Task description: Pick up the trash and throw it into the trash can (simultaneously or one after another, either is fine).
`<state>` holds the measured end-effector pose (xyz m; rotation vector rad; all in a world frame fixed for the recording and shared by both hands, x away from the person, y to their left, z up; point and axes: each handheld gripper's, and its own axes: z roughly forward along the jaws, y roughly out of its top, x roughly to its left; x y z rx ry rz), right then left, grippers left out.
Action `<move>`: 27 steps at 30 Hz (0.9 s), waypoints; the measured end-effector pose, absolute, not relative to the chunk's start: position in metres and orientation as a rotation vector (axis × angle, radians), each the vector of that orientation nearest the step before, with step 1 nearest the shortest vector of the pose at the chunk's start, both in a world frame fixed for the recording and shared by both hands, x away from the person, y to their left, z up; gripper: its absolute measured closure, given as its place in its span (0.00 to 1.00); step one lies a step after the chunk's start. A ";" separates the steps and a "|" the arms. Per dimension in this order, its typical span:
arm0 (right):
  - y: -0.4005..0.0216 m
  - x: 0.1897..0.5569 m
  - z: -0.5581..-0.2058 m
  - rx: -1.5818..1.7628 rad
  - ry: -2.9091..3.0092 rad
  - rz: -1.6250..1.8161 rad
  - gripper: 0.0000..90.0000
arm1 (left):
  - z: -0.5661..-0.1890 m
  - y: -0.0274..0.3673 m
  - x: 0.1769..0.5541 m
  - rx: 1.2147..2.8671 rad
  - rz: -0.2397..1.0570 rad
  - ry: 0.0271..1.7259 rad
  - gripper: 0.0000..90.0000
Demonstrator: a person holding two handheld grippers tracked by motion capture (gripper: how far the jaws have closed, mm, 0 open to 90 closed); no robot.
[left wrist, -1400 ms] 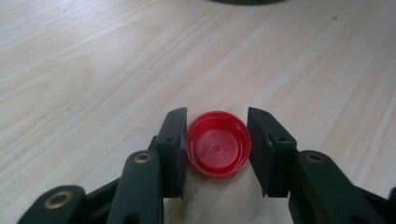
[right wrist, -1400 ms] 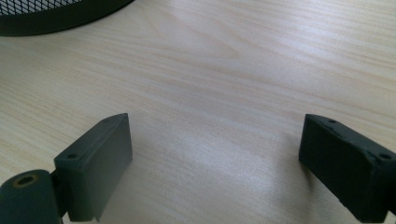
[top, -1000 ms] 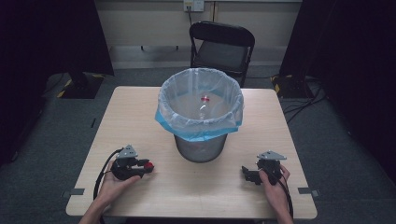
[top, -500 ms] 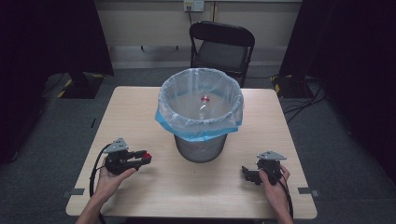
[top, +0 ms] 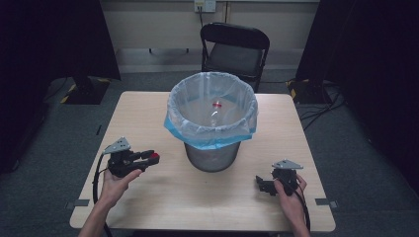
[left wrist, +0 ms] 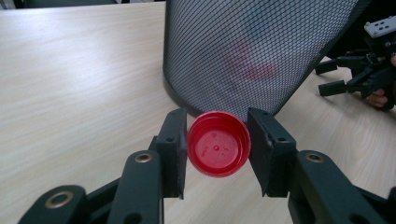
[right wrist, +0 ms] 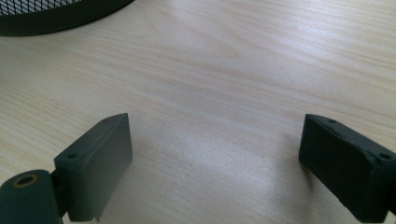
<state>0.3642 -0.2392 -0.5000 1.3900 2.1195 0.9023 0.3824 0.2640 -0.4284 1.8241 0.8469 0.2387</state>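
Now the left gripper [top: 148, 158] clamps a red bottle cap [left wrist: 218, 143] in its jaws, just beside the bin [top: 212, 116]. Lift it above the rim (bag-lined) before releasing. Right gripper [top: 264, 185] rests on the bench [top: 148, 113], jaws spread, empty.

Small raised marks are showing on the inside of the red bottle cap [left wrist: 218, 150] in the left gripper view; one looks like a "7", though it is too small and faint to be sure. No other text, label, brand or sign is reading clearly anywhere.
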 end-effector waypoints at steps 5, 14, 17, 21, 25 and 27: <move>-0.239 0.364 -0.500 1.390 2.120 0.902 0.10 | -0.417 0.261 0.387 1.796 0.252 0.824 0.67; -0.239 0.364 -0.500 1.390 2.120 0.902 0.10 | -0.395 0.265 0.390 1.756 0.288 0.798 0.67; -0.239 0.364 -0.500 1.390 2.120 0.902 0.10 | -0.388 0.267 0.391 1.733 0.288 0.794 0.67; -0.239 0.364 -0.500 1.390 2.120 0.902 0.10 | -0.376 0.268 0.394 1.721 0.308 0.779 0.67; -0.239 0.364 -0.500 1.390 2.120 0.902 0.10 | -0.367 0.269 0.396 1.685 0.316 0.770 0.67; -0.239 0.364 -0.500 1.390 2.120 0.902 0.10 | -0.364 0.268 0.397 1.676 0.301 0.775 0.67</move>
